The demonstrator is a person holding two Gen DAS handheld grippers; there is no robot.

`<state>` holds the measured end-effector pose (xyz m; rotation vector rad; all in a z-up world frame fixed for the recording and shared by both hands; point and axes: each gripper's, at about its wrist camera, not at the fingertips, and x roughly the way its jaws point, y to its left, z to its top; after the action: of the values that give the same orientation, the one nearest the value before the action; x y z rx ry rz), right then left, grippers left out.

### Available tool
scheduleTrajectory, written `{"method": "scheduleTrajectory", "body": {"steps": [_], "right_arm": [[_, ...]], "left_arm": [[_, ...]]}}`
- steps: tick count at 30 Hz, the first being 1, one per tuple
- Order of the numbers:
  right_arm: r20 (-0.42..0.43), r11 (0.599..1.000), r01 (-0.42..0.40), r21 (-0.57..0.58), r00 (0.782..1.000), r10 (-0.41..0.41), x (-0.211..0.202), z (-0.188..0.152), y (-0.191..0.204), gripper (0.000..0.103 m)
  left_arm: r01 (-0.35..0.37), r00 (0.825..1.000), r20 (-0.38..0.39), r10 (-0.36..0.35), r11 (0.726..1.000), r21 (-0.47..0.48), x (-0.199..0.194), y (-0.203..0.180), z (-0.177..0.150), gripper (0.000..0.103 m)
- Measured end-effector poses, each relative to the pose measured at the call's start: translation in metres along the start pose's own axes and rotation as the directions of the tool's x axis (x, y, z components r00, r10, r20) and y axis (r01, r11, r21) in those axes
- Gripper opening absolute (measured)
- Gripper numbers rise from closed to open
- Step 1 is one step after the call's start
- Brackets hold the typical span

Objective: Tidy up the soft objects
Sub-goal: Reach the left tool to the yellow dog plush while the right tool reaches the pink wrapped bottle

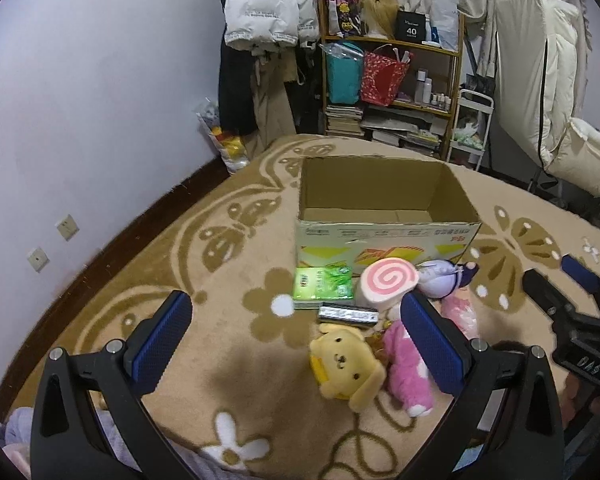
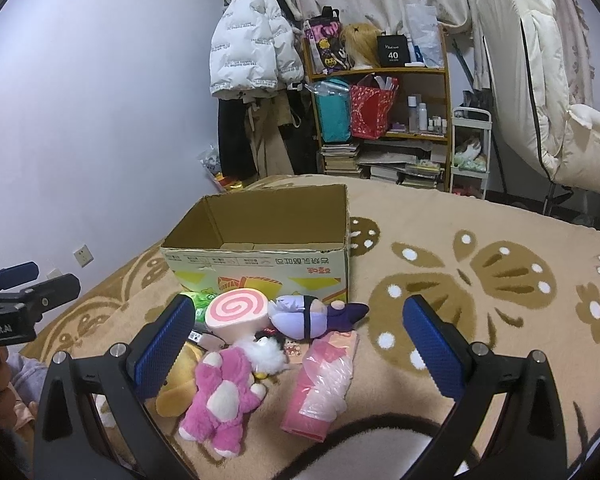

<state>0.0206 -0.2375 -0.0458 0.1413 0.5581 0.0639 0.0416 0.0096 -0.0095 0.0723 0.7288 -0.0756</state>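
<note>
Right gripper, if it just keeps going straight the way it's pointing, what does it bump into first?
Probably the purple plush doll beside the pink swirl cushion, with the cardboard box just behind. The open right gripper may pass over the pink plush; depth is unclear.

The left gripper (image 1: 296, 332) has two black, curved, ribbed arms, each with two silver screw heads near the top; its fingers (image 1: 162, 338) carry blue textured pads; the right gripper (image 2: 300, 336) is built alike; white lettering ending "Robot.AI" marks the black body at nine o'clock in the right wrist view.
</note>
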Motion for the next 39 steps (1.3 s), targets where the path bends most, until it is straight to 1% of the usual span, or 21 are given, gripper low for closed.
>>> {"method": "scheduleTrajectory", "body": {"steps": [3,6,10,12,15,17,26,27,29,34,39], "right_arm": [[-0.009,1.000,0.016,-0.003,1.000,-0.016,0.007,0.004,-0.001,0.103],[-0.014,1.000,0.015,0.002,1.000,-0.015,0.015,0.008,-0.002,0.103],[-0.029,1.000,0.011,0.009,1.000,-0.010,0.028,0.012,-0.005,0.103],[-0.050,1.000,0.007,0.015,0.999,-0.006,0.035,0.011,-0.007,0.103],[-0.092,0.999,0.016,0.029,0.996,-0.013,0.046,0.009,-0.012,0.103],[-0.106,0.999,0.026,0.038,0.994,-0.022,0.051,0.006,-0.014,0.103],[-0.194,0.997,0.029,0.078,0.981,-0.013,0.075,-0.005,-0.026,0.103],[-0.203,0.996,0.032,0.083,0.979,-0.015,0.077,-0.006,-0.027,0.103],[-0.223,0.995,0.036,0.091,0.975,-0.015,0.083,-0.010,-0.030,0.097],[-0.273,0.995,0.043,0.095,0.962,-0.016,0.097,-0.020,-0.037,0.092],[-0.325,0.990,0.043,0.135,0.946,0.004,0.110,-0.028,-0.046,0.088]], "left_arm": [[-0.011,1.000,0.000,0.011,1.000,0.017,0.005,-0.005,0.004,0.103],[-0.018,1.000,-0.010,0.018,0.999,0.031,0.012,-0.011,0.009,0.103],[-0.007,0.999,-0.045,0.008,1.000,0.022,0.029,-0.016,0.014,0.103],[-0.017,0.998,-0.060,0.018,1.000,0.022,0.037,-0.018,0.013,0.103],[-0.053,0.996,-0.069,0.054,0.998,0.015,0.051,-0.019,0.012,0.103],[-0.055,0.994,-0.091,0.056,0.998,0.009,0.061,-0.019,0.011,0.103],[-0.048,0.981,-0.189,0.045,0.999,-0.013,0.093,-0.015,-0.004,0.103],[-0.054,0.979,-0.197,0.049,0.998,-0.017,0.095,-0.015,-0.005,0.103],[-0.070,0.977,-0.204,0.065,0.997,-0.019,0.100,-0.015,-0.008,0.103],[-0.048,0.967,-0.249,0.042,0.999,-0.017,0.111,-0.017,-0.015,0.103],[-0.035,0.959,-0.283,0.027,0.999,-0.024,0.118,-0.019,-0.023,0.103]]}}
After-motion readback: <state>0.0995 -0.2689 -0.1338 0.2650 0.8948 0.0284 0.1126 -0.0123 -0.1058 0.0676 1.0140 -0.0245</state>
